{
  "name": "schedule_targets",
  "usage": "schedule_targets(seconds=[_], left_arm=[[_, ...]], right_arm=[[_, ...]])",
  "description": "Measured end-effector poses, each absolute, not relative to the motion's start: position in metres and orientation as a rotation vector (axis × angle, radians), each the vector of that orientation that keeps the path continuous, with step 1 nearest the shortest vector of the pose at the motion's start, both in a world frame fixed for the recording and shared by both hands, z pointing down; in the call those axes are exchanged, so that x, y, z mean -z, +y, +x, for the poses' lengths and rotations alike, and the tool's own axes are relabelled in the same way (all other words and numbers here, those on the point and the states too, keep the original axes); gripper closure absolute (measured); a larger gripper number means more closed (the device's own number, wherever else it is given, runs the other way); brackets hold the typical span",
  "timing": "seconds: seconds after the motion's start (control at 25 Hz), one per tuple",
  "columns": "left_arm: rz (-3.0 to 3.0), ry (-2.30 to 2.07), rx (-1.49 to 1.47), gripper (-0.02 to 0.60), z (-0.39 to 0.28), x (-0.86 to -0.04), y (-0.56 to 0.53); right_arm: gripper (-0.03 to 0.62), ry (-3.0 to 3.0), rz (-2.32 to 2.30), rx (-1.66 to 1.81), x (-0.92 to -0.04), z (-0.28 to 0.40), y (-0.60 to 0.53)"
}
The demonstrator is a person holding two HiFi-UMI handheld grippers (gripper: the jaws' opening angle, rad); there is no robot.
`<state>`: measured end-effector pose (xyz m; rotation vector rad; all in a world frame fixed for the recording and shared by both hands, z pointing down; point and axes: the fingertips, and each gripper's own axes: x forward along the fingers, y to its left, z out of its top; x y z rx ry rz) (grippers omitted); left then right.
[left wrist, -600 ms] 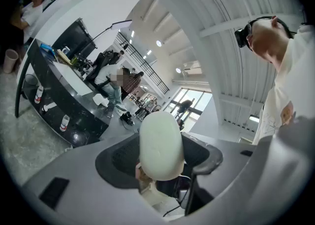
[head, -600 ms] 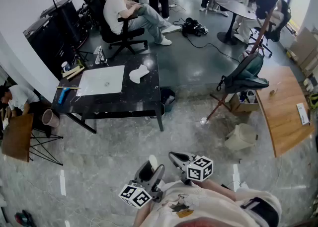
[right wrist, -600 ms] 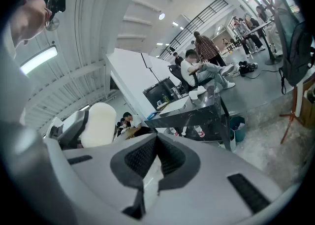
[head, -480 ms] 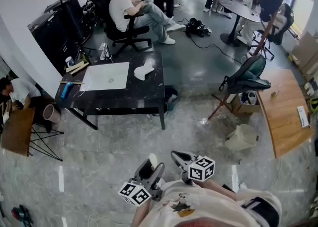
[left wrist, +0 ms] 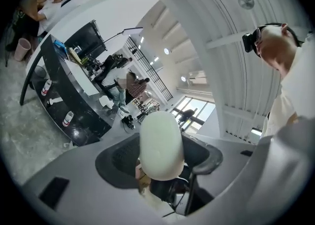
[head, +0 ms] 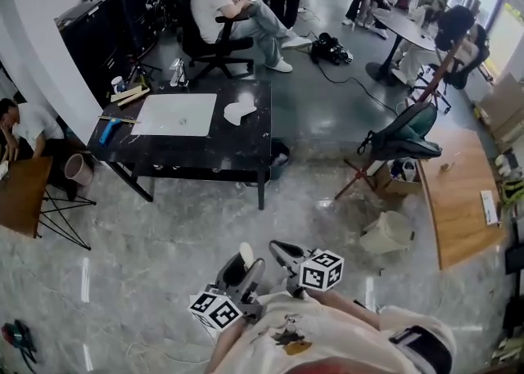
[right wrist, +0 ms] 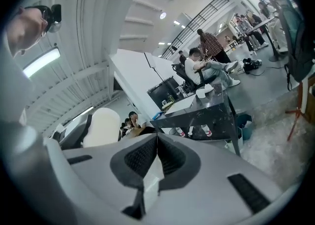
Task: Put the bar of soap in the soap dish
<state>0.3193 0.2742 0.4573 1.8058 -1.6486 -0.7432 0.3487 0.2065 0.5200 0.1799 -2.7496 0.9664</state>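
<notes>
A white oval bar of soap sits between the jaws of my left gripper, which is shut on it; in the head view the soap sticks out ahead of that gripper, close to my body. My right gripper is beside it, jaws shut on nothing. The white soap dish stands on a black table several steps ahead, next to a white mat. From the right gripper view the soap shows at the left and the dish on the table's far end.
Marble floor lies between me and the table. A person sits on an office chair behind the table. A dark bin stands at the table's right end, a folding chair and a wooden table to the right, another person at the left.
The black table has drawn a little nearer and larger in the head view. Both grippers stay where they were in front of my body, the soap still in the left one.
</notes>
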Motion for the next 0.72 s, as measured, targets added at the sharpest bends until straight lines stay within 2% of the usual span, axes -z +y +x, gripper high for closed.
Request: schedule_targets(seconds=[0.72], left_arm=[[1.759, -1.627, 0.827, 0.313, 0.246, -0.48, 0.333]], right_arm=[[0.588, -2.695, 0.337, -0.945, -0.547, 0.315, 0.251]])
